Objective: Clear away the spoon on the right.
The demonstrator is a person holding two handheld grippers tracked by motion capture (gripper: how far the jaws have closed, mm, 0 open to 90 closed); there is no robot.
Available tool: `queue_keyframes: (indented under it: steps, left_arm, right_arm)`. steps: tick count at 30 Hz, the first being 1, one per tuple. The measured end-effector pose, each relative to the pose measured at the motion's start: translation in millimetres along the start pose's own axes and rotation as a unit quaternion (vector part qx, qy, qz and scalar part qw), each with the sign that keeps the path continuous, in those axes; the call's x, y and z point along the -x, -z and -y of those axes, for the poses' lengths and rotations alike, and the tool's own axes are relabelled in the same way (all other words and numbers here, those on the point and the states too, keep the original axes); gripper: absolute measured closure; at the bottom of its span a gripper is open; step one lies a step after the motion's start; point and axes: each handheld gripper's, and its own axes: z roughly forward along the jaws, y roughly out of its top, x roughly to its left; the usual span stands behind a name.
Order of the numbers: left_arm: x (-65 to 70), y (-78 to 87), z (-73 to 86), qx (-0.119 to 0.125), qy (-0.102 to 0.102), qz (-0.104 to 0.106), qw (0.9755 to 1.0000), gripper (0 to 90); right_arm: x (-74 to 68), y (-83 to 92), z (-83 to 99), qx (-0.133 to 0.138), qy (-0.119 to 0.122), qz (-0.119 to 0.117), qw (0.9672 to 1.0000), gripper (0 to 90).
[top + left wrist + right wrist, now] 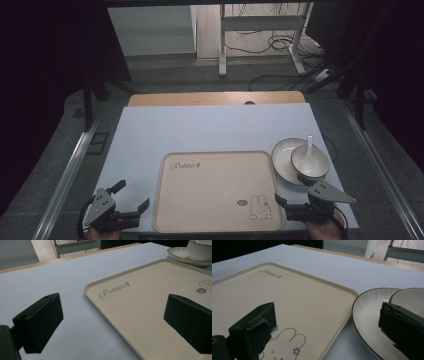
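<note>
High view: fixed above near edge of the tabletop, looking fwd and down. Both tongs cams sit low and close at near corners, facing the far edge; both share the tray w/ high view.

The tray is beige, rectangular with rounded corners and a low raised rim, lying flat and bare between the two tongs. It bears a "Rabbit" script near its far left corner and a line-drawn rabbit near the right tongs. The left tongs stand just off its left edge, one jaw over its surface in the left gripper view.

The plate is white with a dark rim, just beyond the right tongs, beside the tray's right edge. A white bowl sits in it, holding a white spoon.
</note>
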Motion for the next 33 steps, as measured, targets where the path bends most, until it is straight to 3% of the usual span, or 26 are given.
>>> queue_keyframes:
  steps: [17,25,33]
  left_arm:
    - [-0.6,0.2,0.2,0.001,0.003,0.001,1.0000,2.3]
    - [-1.1,0.5,0.2,0.003,0.006,0.002,1.0000,2.2]
    - [-1.2,-0.3,0.5,0.002,0.007,0.002,1.0000,2.2]
  right_arm:
    - [-0.5,-1.4,-2.6,-0.019,0.007,-0.003,0.9998,2.0]
    - [0.1,-1.7,-4.9,-0.028,0.017,0.008,0.9994,0.7]
    - [8.0,3.0,-10.3,-0.029,0.008,0.019,0.9994,1.3]
